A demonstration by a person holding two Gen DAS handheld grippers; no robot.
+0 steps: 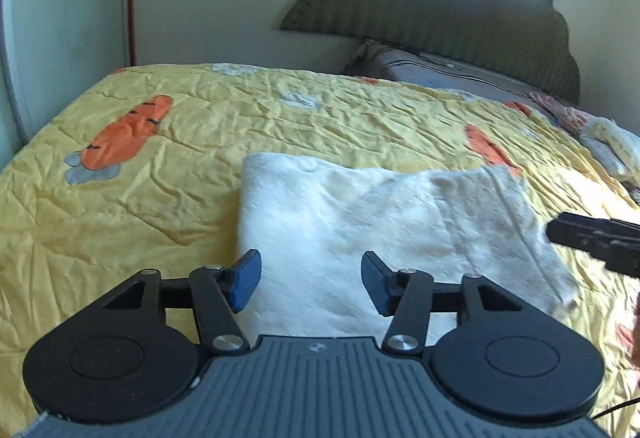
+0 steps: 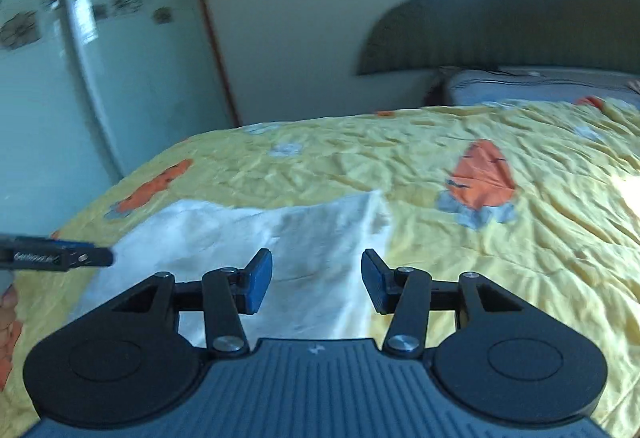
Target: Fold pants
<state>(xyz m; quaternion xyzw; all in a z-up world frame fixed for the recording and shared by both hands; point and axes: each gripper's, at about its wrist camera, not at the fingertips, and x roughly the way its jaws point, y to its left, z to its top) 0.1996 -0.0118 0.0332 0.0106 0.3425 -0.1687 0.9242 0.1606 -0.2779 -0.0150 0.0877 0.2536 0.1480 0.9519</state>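
Left gripper (image 1: 311,281): jaws wide apart, blue pads (image 1: 246,280) clear, nothing gripped, held low and roughly level. Right gripper (image 2: 317,281): same, jaws spread, empty. Each one's tip shows at the edge of the other's view, side by side.

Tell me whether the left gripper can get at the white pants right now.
Probably yes: the left gripper is open just above the folded white pants on the yellow quilt, nothing between them.

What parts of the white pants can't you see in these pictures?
- Left wrist view: the near edge of the pants is hidden behind the left gripper.
- Right wrist view: the near part of the pants is hidden behind the right gripper; motion blur hides any seams.
- Waistband and leg ends: indistinguishable in both.
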